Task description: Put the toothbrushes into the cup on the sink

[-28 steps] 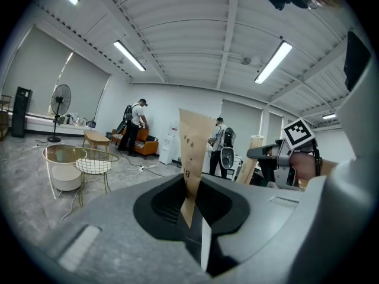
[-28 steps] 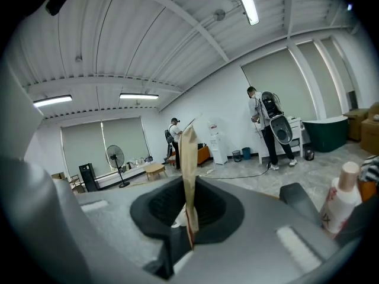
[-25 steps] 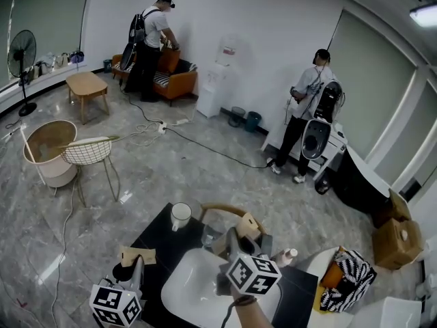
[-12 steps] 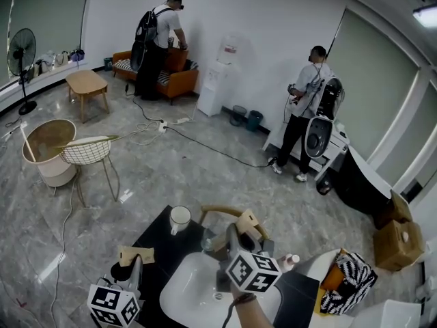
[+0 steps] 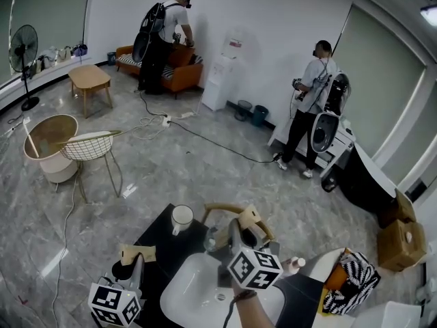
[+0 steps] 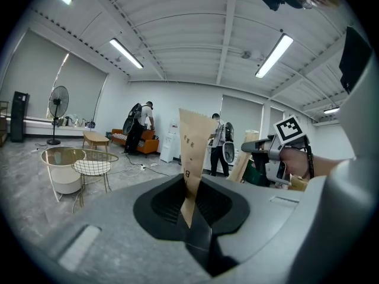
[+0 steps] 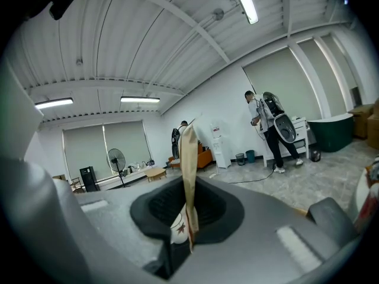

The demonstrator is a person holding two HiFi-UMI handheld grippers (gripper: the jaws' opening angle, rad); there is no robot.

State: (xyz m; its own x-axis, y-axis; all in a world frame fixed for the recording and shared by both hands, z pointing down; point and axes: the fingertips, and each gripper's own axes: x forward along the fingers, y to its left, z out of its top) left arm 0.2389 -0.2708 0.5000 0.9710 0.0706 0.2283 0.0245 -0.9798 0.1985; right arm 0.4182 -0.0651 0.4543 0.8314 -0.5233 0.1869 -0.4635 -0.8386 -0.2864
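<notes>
**Left gripper** (image 6: 190, 215): the jaws are pressing together on the lower end of a brown paper packet (image 6: 194, 152), which is standing upright above them (presumably a wrapped toothbrush; the contents are not showing). Pinching it by the bottom edge is leaving most of its length free, which should suit lowering it end-first into a narrow mouth.

**Right gripper** (image 7: 188, 232): the jaws are likewise clamping a second packet (image 7: 189, 170), here seen edge-on and also rising upright from the grip.

**Head view:** both grippers are hanging over the near part of the black counter (image 5: 162, 239). The left one is sitting just beside the white sink (image 5: 191, 287), and the right one is reaching over the basin towards its far rim.

**Cup:** the white cup (image 5: 181, 217) is standing on the counter beyond the sink, ahead of both packets and apart from each. Nothing is sticking out of it.

**Stage, as judged:** neither toothbrush is delivered yet. Each is being carried level with its free end up, so it will probably need tipping over before it can go in.
</notes>
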